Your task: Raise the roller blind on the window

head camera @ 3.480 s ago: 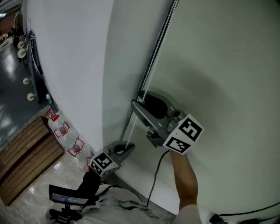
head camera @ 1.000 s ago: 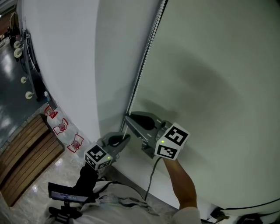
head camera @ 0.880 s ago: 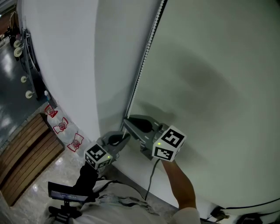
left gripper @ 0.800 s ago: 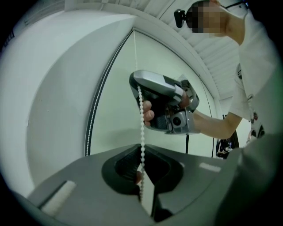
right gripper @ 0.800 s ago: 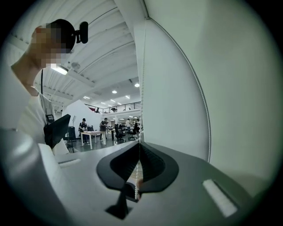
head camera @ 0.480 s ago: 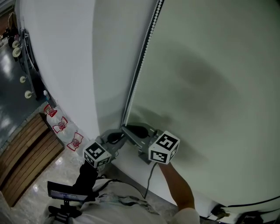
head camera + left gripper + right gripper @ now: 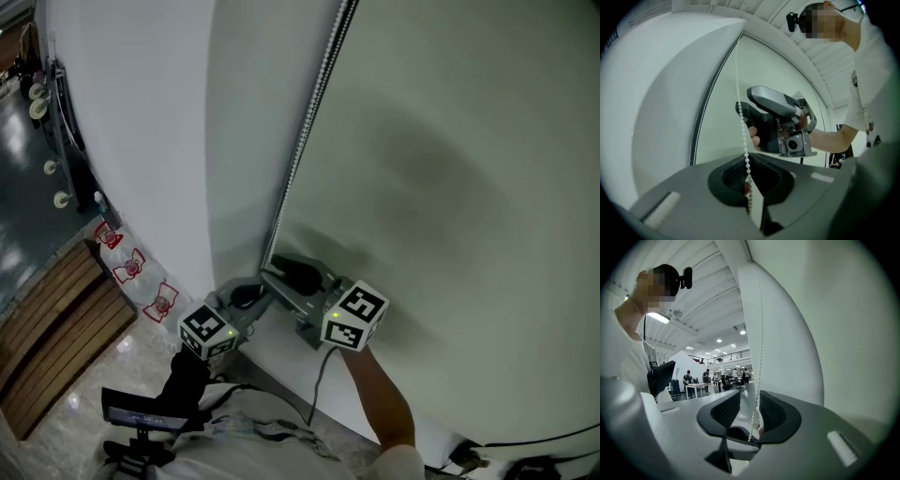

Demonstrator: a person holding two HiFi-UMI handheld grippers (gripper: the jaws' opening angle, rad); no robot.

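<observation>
Just below centre, the left gripper point(image 7: 251, 298) pinches the bead chain point(image 7: 307, 131). Jaws of the right gripper point(image 7: 274, 272) have just been opening, chain loose between them. The roller blind point(image 7: 450, 187) fills three o'clock, its edge rising to twelve. Open floor point(image 7: 28, 216) lies at nine, with red labels point(image 7: 131, 277) too small to read.

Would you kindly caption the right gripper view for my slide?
Right gripper, jaws just opened, with the bead chain hanging between them.

The right gripper point(image 7: 749, 409) has just been opening its jaws. The bead chain point(image 7: 757, 380) hangs between them, close to one pad, with a free gap on its other side. It's tight: the left gripper point(image 7: 255, 298) sits just below, the roller blind point(image 7: 450, 187) alongside, the white wall point(image 7: 141, 112) to the left. There's open room up along the chain.
</observation>
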